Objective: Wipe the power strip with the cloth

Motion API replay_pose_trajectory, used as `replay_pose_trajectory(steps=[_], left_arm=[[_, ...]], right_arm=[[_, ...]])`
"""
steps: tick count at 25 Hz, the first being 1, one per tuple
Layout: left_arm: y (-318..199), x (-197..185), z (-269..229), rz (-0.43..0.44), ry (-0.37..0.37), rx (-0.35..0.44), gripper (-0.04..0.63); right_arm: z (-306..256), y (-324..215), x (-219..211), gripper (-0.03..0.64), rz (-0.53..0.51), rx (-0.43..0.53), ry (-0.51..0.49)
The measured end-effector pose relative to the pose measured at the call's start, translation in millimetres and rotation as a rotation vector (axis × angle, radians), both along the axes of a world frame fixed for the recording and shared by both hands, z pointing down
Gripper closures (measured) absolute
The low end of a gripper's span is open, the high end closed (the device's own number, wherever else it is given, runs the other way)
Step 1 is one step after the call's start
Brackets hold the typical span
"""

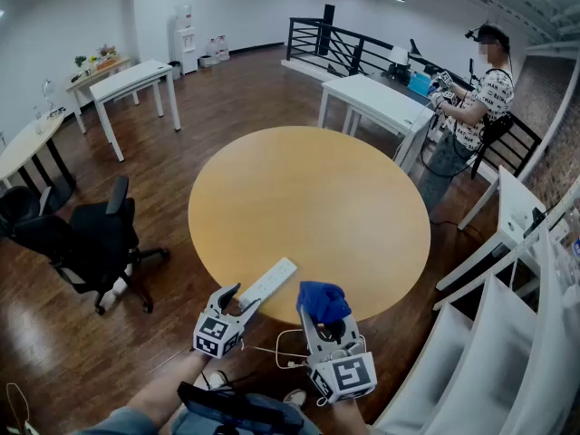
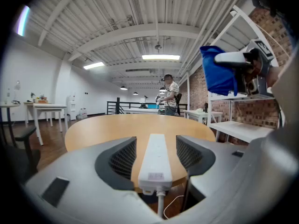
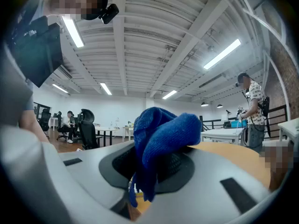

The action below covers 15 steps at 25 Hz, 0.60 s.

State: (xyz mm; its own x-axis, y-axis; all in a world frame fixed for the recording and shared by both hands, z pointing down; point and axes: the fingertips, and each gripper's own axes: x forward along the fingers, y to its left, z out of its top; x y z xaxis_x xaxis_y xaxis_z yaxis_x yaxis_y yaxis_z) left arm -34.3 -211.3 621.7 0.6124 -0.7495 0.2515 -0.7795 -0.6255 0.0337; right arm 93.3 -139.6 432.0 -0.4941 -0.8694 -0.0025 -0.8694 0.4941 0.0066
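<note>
A white power strip lies on the round wooden table at its near edge, its end sticking out over the rim. My left gripper is at that end. In the left gripper view the power strip runs between the two jaws with a gap on each side, so the left gripper is open. My right gripper is just right of the strip, shut on a bunched blue cloth. The cloth bulges up from the right gripper and hangs above the table edge.
The strip's white cable drops off the table towards the floor. A black office chair stands to the left. White tables stand beyond, with a person at one. White shelving is close on the right.
</note>
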Motion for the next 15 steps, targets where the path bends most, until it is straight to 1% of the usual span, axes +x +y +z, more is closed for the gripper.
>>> replay_pose_trajectory(steps=[3,5,8,13,15], left_arm=[[-6,-9,28,-0.075,-0.031,-0.038,0.248],[-12,-10,43,-0.085,-0.055,-0.046,0.244],[-16,1,55,-0.062,-0.079,-0.073,0.244],[-25,15,72,-0.056,-0.111,-0.078,0.244],[-26,18,76,-0.068,-0.116,-0.083,0.241]], right_arm=[[9,2,4,0.54,0.005,-0.02,0.006],[14,2,7,0.54,0.013,-0.036,0.003],[21,2,12,0.54,0.018,-0.058,0.008],[28,-1,21,0.54,0.029,-0.073,0.016],[29,-4,24,0.54,0.031,-0.079,0.019]])
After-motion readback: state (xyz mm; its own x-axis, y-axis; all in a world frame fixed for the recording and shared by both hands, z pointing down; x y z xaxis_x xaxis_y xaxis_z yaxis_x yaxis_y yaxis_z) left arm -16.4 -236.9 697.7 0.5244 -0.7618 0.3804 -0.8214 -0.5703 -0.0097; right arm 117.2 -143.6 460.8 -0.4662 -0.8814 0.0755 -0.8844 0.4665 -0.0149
